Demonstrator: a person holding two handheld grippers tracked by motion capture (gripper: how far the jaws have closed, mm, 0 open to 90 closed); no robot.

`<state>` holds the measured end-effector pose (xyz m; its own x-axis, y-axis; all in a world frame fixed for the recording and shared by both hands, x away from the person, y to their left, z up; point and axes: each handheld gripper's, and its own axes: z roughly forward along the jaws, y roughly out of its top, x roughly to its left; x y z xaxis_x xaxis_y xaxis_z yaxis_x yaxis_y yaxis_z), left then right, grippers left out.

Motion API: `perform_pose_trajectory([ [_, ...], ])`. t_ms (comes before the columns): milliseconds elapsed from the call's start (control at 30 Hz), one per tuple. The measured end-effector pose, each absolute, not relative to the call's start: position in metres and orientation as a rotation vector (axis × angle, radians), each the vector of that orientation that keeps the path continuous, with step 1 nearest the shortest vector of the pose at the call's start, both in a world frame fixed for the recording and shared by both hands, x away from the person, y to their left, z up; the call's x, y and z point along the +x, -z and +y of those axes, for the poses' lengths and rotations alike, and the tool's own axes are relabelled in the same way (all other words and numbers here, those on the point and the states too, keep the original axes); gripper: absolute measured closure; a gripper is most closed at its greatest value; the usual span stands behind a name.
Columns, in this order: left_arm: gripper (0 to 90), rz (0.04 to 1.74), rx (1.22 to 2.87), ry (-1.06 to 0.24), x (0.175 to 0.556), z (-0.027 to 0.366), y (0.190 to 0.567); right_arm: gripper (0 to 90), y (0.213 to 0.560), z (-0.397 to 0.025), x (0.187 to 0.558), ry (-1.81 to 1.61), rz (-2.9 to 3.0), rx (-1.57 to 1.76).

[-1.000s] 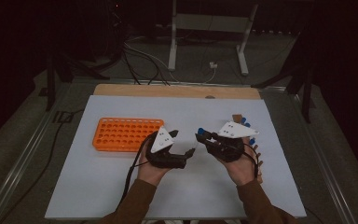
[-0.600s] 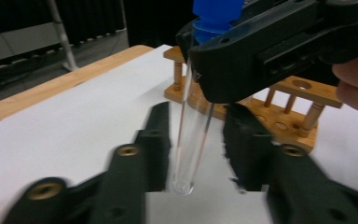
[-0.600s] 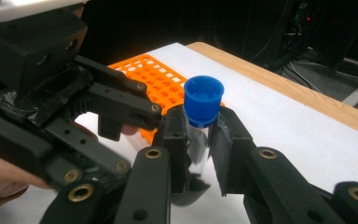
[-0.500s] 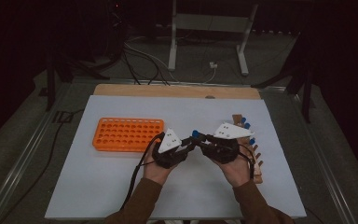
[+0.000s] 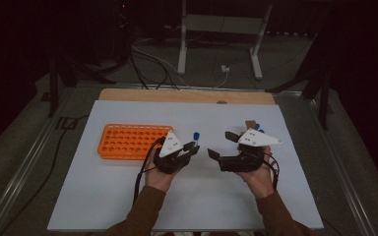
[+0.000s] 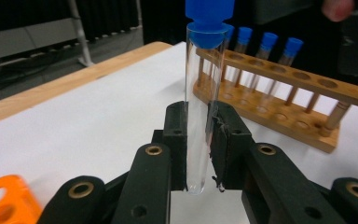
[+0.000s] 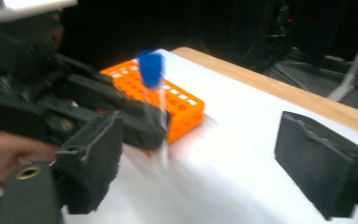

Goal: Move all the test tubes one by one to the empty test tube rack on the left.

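A clear test tube with a blue cap [image 6: 199,116] stands upright between the jaws of my left gripper [image 6: 198,158], which is shut on it. In the high view the left gripper [image 5: 193,146] holds the tube [image 5: 196,134] at mid-table, just right of the orange tube rack [image 5: 130,141]. My right gripper [image 5: 221,145] stands open a short way to the right, nothing between its jaws. The right gripper view looks past that open gripper [image 7: 209,163] at the tube [image 7: 153,88] and the orange rack [image 7: 179,102] behind it.
A wooden rack [image 6: 284,93] with several blue-capped tubes stands beyond the held tube; in the high view the wooden rack [image 5: 250,123] is mostly hidden behind the right gripper. The white mat [image 5: 128,196] covers the table, with a wooden strip [image 5: 177,95] at the far edge.
Half a second ago the two grippers were close together at mid-table. They have since drawn apart, the right one open and the left one shut on the tube.
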<state>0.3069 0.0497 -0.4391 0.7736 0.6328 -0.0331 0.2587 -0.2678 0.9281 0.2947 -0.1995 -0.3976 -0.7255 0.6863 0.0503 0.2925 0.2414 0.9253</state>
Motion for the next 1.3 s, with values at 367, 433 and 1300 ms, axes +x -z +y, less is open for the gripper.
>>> perform_pose_trajectory([
  [367, 78.7, 0.735, 1.804, -0.48, 0.312, 0.08, 0.434, 0.1, 0.406, -0.226, 0.285, -1.422, 2.127, 0.923],
  [433, 78.7, 0.747, 1.794, -0.488, 0.313, 0.086, 0.434, 0.1, 0.408, -0.231, 0.283, -1.409, 2.117, 0.929],
  [1300, 78.6, 0.861, 1.772, -0.556, 0.32, 0.113, 0.46, 0.1, 0.406, -0.279, 0.272, -1.394, 2.003, 1.016],
])
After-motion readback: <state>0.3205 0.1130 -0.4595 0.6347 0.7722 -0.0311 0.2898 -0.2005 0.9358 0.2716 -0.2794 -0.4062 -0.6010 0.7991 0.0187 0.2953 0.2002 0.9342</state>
